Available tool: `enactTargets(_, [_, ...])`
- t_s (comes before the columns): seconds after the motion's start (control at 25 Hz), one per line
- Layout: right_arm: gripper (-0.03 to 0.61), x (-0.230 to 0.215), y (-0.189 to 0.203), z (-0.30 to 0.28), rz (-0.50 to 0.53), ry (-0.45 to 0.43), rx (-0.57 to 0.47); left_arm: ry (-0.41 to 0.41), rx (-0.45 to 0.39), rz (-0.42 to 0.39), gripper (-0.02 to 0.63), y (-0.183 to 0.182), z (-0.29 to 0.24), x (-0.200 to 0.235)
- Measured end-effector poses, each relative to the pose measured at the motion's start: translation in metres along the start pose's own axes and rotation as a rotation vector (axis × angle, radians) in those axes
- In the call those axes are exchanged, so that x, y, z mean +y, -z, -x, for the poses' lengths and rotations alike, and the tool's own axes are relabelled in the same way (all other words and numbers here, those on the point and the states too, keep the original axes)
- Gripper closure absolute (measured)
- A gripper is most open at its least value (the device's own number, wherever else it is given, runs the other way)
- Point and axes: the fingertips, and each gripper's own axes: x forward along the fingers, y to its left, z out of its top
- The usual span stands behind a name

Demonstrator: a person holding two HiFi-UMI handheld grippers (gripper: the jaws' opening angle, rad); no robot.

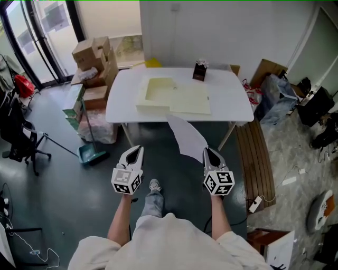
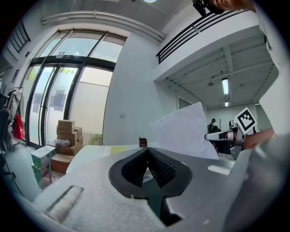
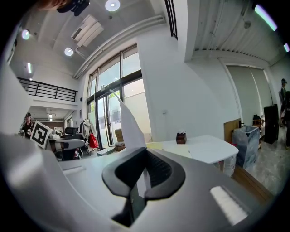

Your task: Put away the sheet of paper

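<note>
My right hand-held gripper (image 3: 143, 152) grasps the sheet of paper (image 3: 128, 123), edge-on here; the head view shows its broad face mid-frame, beneath the desk (image 1: 229, 97). My left hand-held gripper (image 2: 146, 152) is clenched, empty.

Ahead of me a white table (image 1: 227, 100) stands against a white wall (image 1: 222, 31) on a dark grey floor (image 1: 63, 200). To my left are tall glass doors (image 1: 37, 31) letting in daylight, a stack of cardboard boxes (image 1: 95, 58) beside them and a black office chair (image 1: 18, 132). A wooden bench (image 1: 256, 153) runs along the table's right end, where paler flooring (image 1: 296, 158) begins. Round ceiling lights (image 3: 112, 5) glow above, near a railed upper gallery (image 2: 199, 31)
</note>
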Motion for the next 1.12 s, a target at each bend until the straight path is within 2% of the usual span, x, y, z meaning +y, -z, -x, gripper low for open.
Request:
enactTargets(0.32, [0.577, -0.021, -0.013, -0.068, 0.002, 0.034, -0.001, 0.050, -0.001, 0.008, 0.609, -0.007, -0.074, 0.037])
enactTargets(1.12, [0.577, -0.040, -0.079, -0.253, 0.026, 0.099, -0.038, 0.097, -0.041, 0.013, 0.609, -0.057, -0.221, 0.176])
